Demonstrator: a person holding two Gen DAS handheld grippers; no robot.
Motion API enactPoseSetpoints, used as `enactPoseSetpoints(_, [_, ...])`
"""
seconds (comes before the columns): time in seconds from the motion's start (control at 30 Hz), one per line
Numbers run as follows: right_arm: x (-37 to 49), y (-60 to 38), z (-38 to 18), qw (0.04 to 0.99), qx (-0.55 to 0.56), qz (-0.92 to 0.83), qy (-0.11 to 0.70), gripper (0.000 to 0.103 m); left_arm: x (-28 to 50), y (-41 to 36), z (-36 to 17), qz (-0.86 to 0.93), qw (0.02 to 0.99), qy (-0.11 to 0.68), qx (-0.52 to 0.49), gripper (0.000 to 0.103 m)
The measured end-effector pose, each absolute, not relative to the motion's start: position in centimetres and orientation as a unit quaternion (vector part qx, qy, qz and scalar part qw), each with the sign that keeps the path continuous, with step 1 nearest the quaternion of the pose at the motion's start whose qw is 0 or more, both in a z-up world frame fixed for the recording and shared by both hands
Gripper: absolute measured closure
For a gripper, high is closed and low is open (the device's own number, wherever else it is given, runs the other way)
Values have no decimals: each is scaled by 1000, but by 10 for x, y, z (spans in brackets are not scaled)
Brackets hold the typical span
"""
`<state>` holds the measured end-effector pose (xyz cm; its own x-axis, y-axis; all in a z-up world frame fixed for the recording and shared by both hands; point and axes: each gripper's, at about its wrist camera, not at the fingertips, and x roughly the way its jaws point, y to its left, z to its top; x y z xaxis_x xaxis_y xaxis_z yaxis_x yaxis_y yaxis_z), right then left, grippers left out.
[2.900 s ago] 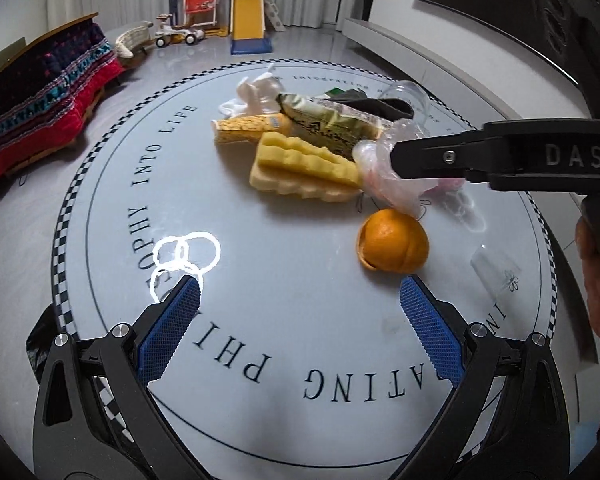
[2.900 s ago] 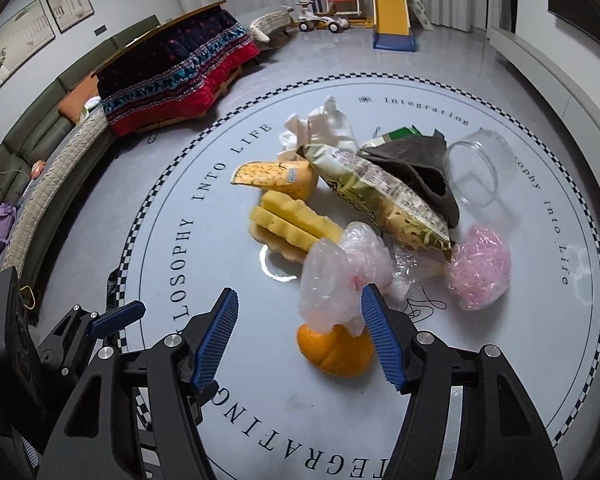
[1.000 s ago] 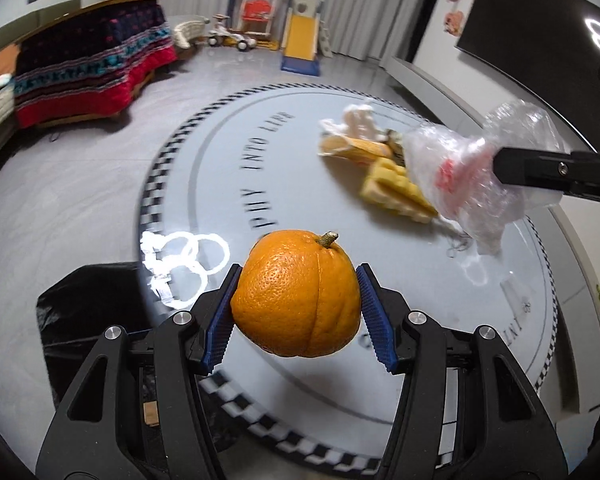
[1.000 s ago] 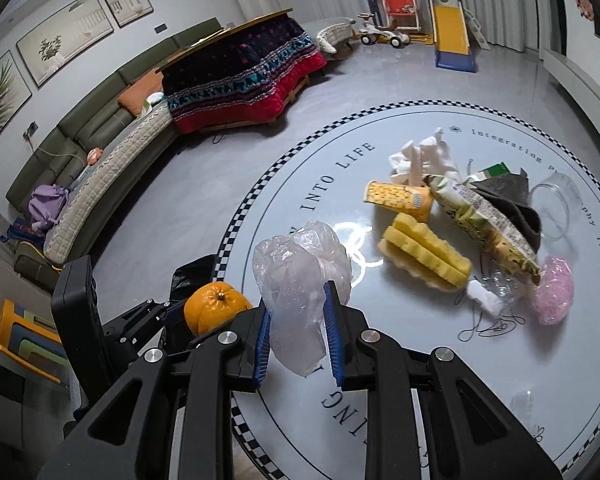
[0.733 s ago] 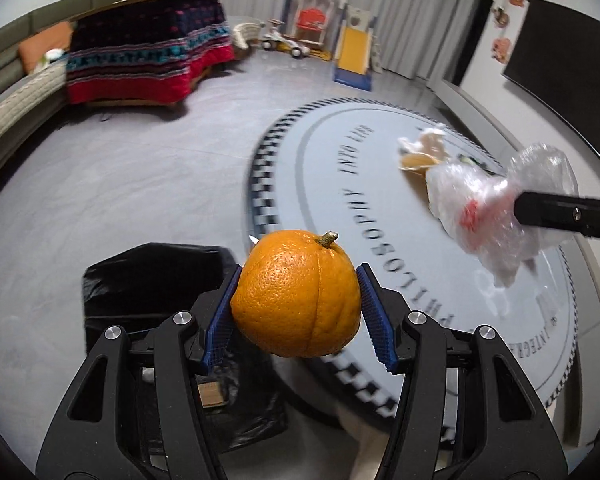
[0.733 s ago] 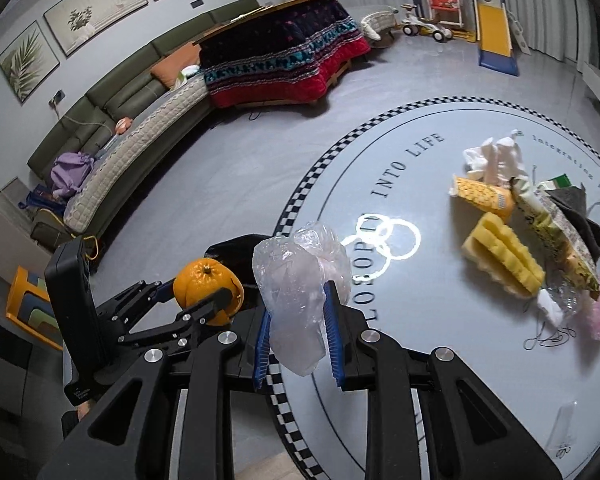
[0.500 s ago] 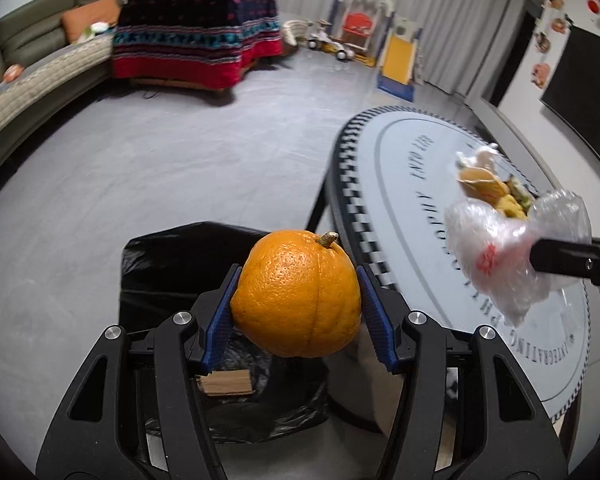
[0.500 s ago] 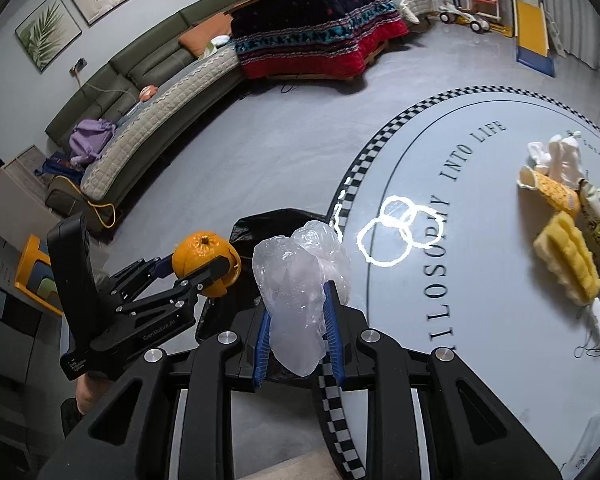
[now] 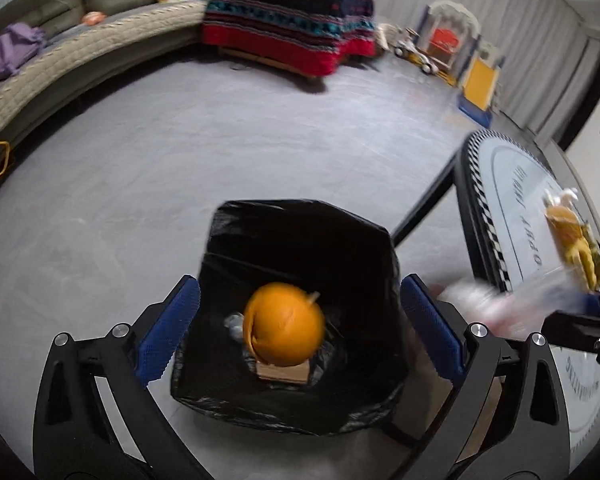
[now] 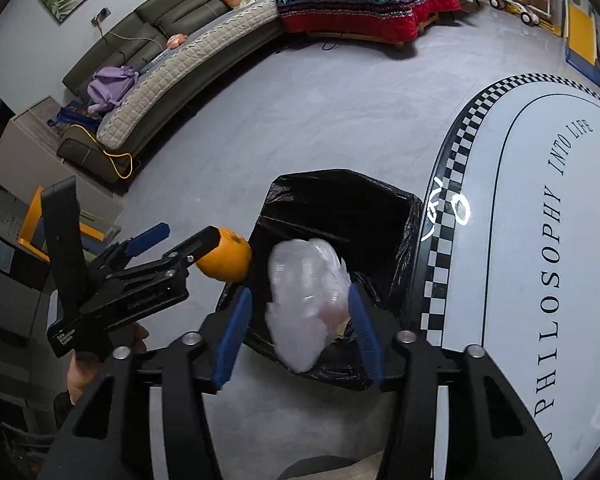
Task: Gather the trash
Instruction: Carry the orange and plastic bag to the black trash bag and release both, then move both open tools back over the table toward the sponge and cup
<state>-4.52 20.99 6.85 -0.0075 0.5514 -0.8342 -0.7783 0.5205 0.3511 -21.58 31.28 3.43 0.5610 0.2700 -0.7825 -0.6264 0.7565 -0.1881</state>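
The round orange fruit (image 9: 285, 325) hangs blurred over the mouth of the black plastic-lined trash bin (image 9: 300, 240) that stands on the grey floor beside the round white worktop with the checkered rim (image 10: 540, 240). The left tongs (image 9: 300, 332) are opening, their blue pads well clear of the fruit on both sides, so it looks released and falling. Seen from the right wrist, the fruit sits near the bin's left rim, so the left hand would do well to stay centred over the opening until the fruit is inside.

Further right, the crumpled clear plastic bag (image 10: 306, 300) is between the pads of the right tongs (image 10: 298, 336), which are opening too; gaps show on both sides, so the bag seems let go. A light bag drifts or clings, so I judge it best to spread the pads fully and hold low over the liner, then lift straight up.

More litter waits on the worktop: yellowish wrappers (image 9: 572, 236) at the far right edge.
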Motion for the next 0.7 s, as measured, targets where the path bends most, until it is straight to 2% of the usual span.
enactPoseSetpoints(0.2, [-46,206,72,696,-102,481,523,48,-223,319,37,268,852,382,-239,6])
enactPoseSetpoints(0.6, [-30,157,86,720,-75,466,509,48,-189,285,52,221,870,389,-209,6])
enactPoseSetpoints(0.7, [-21,131,91,734,-69,452,502,43,-168,259,60,192,881,391,-186,6])
